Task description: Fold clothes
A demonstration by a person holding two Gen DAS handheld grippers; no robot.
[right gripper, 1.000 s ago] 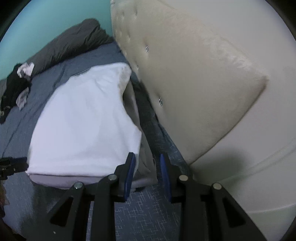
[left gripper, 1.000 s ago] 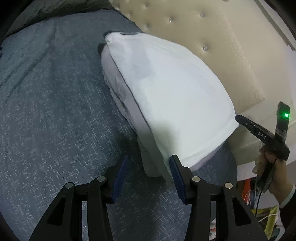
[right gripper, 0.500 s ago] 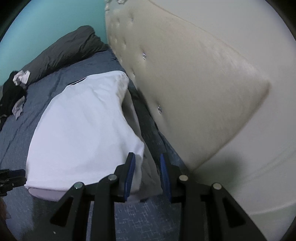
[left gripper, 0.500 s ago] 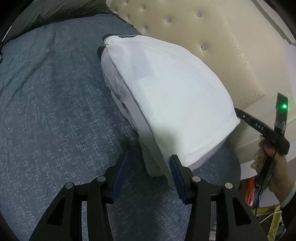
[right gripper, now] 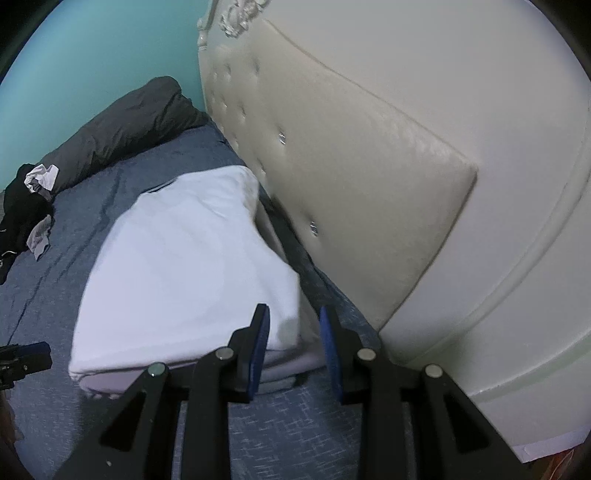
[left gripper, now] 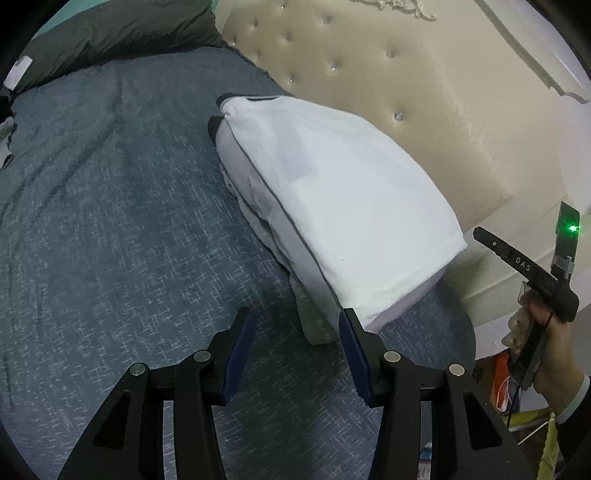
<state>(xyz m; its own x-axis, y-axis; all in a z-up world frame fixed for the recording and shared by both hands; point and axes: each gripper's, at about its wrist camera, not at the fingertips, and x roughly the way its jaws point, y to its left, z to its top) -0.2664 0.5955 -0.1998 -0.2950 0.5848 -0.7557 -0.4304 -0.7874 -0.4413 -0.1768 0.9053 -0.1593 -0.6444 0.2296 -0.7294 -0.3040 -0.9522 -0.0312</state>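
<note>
Both the left gripper (left gripper: 293, 350) and right gripper (right gripper: 293, 350) have drawn back, jaws parted and empty, from the folded white cotton garment (left gripper: 343, 206) topping the stack, so this fold looks finished.

A stack of folded clothes (left gripper: 332, 206) lies on the bed cover (left gripper: 110, 240), its long side running along the headboard (left gripper: 424, 110), which stands behind it from 12 to 3 o'clock in the left wrist view. A rolled duvet (left gripper: 122, 33) lies across the bed's far end at 11 o'clock. In the right wrist view a heap of loose garments (right gripper: 26, 218) sits at 9 o'clock, well apart from the stack and just before the duvet. The left gripper (left gripper: 295, 354) hangs over the cover at 6 o'clock, near the stack's near corner. The right gripper (right gripper: 295, 350) hangs before the stack's other near corner, beside the headboard.
</note>
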